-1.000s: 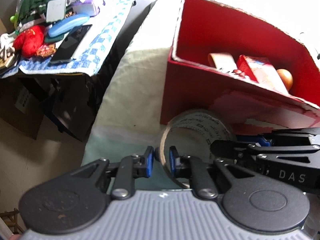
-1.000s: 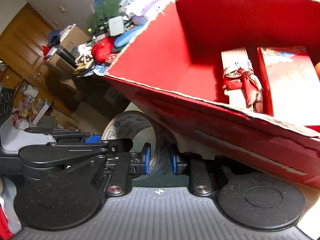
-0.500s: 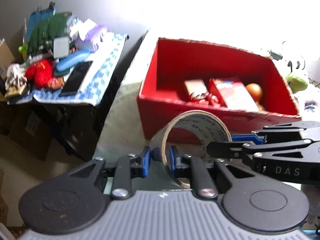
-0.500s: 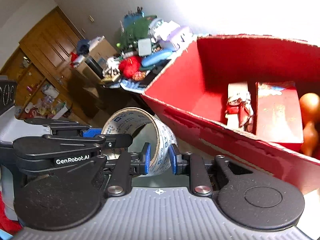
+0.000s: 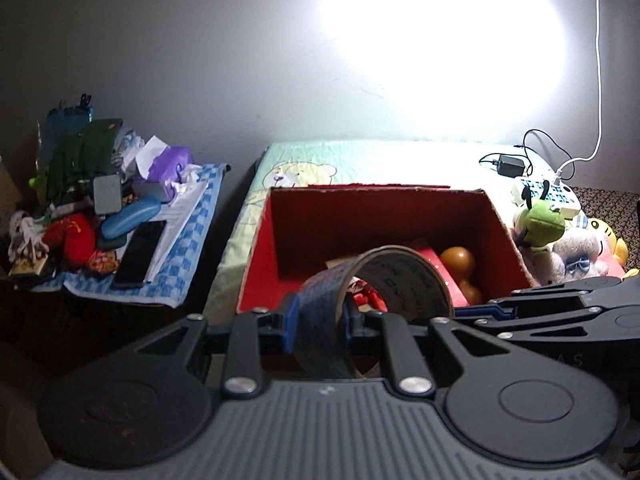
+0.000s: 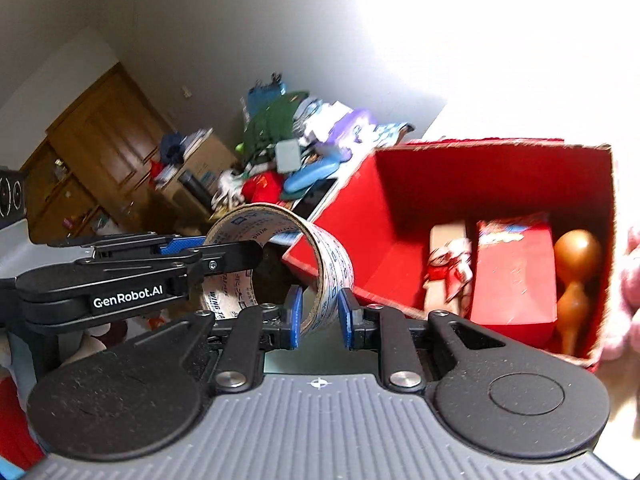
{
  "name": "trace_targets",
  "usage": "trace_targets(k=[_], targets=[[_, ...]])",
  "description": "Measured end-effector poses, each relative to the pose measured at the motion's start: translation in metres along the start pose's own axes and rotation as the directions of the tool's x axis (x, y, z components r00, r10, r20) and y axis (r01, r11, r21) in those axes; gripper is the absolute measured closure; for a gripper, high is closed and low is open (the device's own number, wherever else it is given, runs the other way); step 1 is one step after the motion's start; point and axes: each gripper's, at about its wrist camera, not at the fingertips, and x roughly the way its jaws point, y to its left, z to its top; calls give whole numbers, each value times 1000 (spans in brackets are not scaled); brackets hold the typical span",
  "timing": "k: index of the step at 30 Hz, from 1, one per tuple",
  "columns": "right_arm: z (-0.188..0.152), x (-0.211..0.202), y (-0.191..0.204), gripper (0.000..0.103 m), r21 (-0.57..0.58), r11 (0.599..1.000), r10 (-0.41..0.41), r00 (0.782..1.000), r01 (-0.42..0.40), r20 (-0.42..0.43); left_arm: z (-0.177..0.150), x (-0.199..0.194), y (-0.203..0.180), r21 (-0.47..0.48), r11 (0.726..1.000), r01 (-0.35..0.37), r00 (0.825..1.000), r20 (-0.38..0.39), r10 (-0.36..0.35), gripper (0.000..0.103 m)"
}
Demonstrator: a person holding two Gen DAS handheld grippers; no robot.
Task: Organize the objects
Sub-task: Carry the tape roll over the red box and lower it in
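Nearest to me, the left gripper was closed tight on one wall of the tape roll, and the right gripper pinched the opposite wall of the same roll, its jaws only a little apart with the band between the pads. So both hands carried the roll together in the air, just in front of the near rim of the red box.

I judged the step as bringing the roll to the box; it was not yet inside. Behind the near wall, at the right end of the box floor, lay a red packet, a small tied parcel and a brown gourd. The left part of the floor was free.

The next move, I think, needed the roll to pass over the near rim, go down on the free side, and then both grippers to open. Soft toys sat just beside the right wall.
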Motion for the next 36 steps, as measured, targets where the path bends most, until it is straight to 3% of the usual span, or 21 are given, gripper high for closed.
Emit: trace_targets(k=[9, 15, 20, 26, 36], targets=[[29, 25, -31, 85, 79, 992, -95, 995, 93, 13, 23, 49, 3, 6, 998, 62, 998, 7, -62, 88], [46, 56, -55, 88, 153, 976, -147, 988, 154, -52, 26, 94, 16, -22, 994, 103, 992, -73, -104, 87], [56, 84, -61, 91, 147, 967, -188, 973, 207, -134, 25, 119, 21, 15, 996, 90, 989, -117, -88, 85], [63, 113, -70, 95, 154, 964, -180, 960, 216, -215, 27, 132, 34, 23, 995, 98, 986, -141, -93, 77], [69, 160, -80, 97, 148, 968, -133, 918, 201, -373, 22, 142, 47, 41, 993, 108, 983, -156, -101, 77]])
